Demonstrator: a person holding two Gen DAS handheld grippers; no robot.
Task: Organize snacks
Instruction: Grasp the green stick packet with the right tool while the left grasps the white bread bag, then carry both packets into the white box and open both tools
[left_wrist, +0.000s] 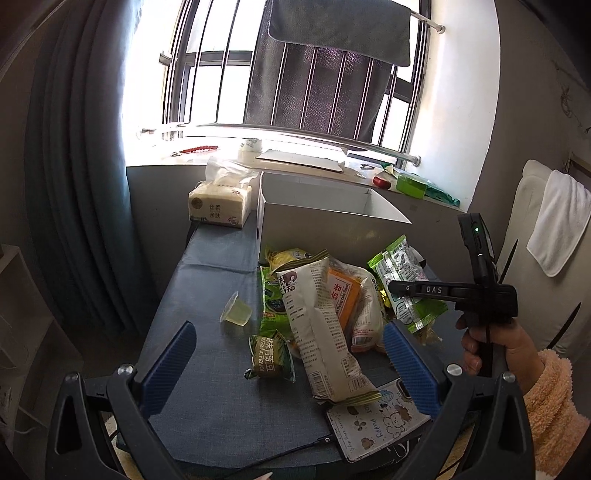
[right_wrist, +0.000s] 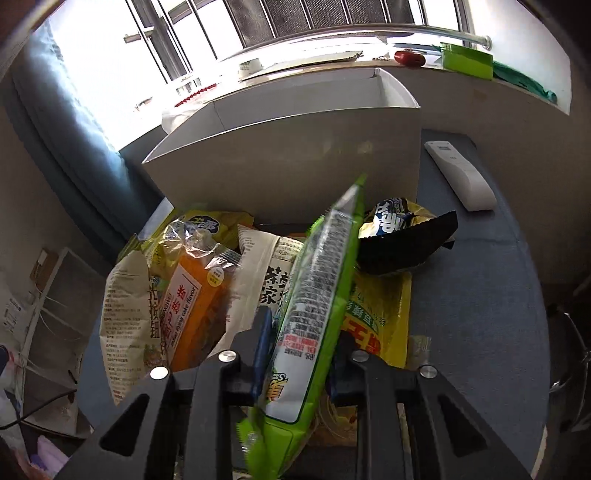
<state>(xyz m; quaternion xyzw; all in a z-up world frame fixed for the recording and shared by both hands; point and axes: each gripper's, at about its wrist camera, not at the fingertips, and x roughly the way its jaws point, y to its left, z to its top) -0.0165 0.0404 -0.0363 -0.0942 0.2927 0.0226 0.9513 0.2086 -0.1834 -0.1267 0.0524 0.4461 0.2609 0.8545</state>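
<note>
A white open box stands at the back of the blue table, also in the right wrist view. A pile of snack packs lies in front of it: a long white pack, an orange cake pack, a small green garlic pea pack and a jelly cup. My left gripper is open and empty, low over the near packs. My right gripper is shut on a green snack pack, held above the pile; it also shows in the left wrist view.
A tissue pack sits left of the box. A phone with a cartoon case lies at the table's front edge. A white remote lies right of the box. A black and yellow pack lies by the box. The windowsill holds small items.
</note>
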